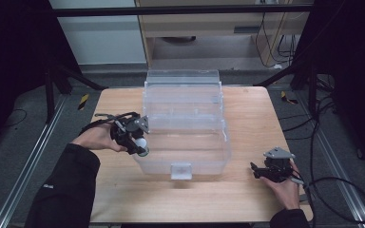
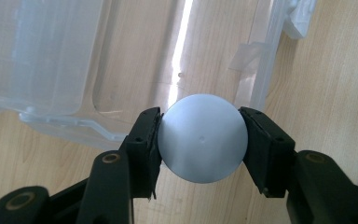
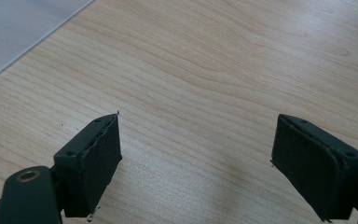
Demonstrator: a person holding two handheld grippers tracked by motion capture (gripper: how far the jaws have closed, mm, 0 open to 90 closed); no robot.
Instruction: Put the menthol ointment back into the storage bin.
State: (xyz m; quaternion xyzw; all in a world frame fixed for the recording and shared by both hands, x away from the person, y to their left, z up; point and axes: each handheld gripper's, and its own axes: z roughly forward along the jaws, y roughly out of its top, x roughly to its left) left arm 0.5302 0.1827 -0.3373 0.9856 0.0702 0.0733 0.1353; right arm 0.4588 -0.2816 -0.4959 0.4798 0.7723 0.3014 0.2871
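A white ball (image 2: 202, 137) sits pinched between the two black pads of my left gripper (image 2: 201, 140), which is shut on it. In the high view that left gripper (image 1: 140, 145) holds the ball (image 1: 143, 143) at the left wall of a clear plastic box (image 1: 185, 164), near its front corner. The box stands in the middle of the table with its lid (image 1: 183, 83) swung open at the back. My right gripper (image 1: 255, 172) rests low on the table to the right of the box, and its jaws stand wide open with only bare wood between the pads (image 3: 93, 163).
The wooden table (image 1: 247, 114) has free room on both sides of the box and in front of it. A latch tab (image 1: 180, 170) sticks out at the box's front wall. Cables (image 1: 332, 185) trail off the right edge. Dark frame legs stand beyond the far corners.
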